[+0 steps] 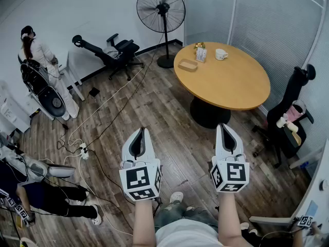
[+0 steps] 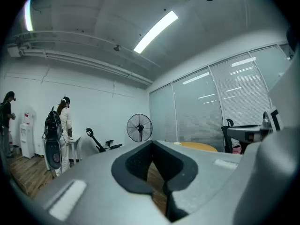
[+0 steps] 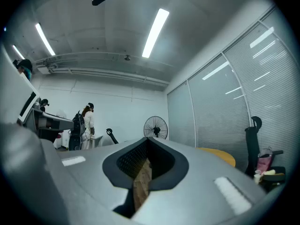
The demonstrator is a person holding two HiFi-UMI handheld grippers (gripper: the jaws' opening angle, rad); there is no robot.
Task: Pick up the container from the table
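Observation:
The container (image 1: 188, 65) is a shallow tan tray lying near the far left edge of the round wooden table (image 1: 231, 84). A white mug (image 1: 221, 54) and a small stand with flowers (image 1: 200, 52) sit just beyond it. Both grippers are held out over the wooden floor, well short of the table. My left gripper (image 1: 143, 131) is shut with nothing in it, and its jaws meet in the left gripper view (image 2: 152, 143). My right gripper (image 1: 224, 126) is also shut and empty, jaws together in the right gripper view (image 3: 149, 139). The table's edge (image 2: 199, 146) shows beyond the jaws.
A standing fan (image 1: 161, 9) and a reclined office chair (image 1: 115, 53) stand by the far wall. A person in white (image 1: 43, 55) stands at the left. A black chair (image 1: 288, 117) sits right of the table. Cables and a power strip (image 1: 84, 151) lie on the floor.

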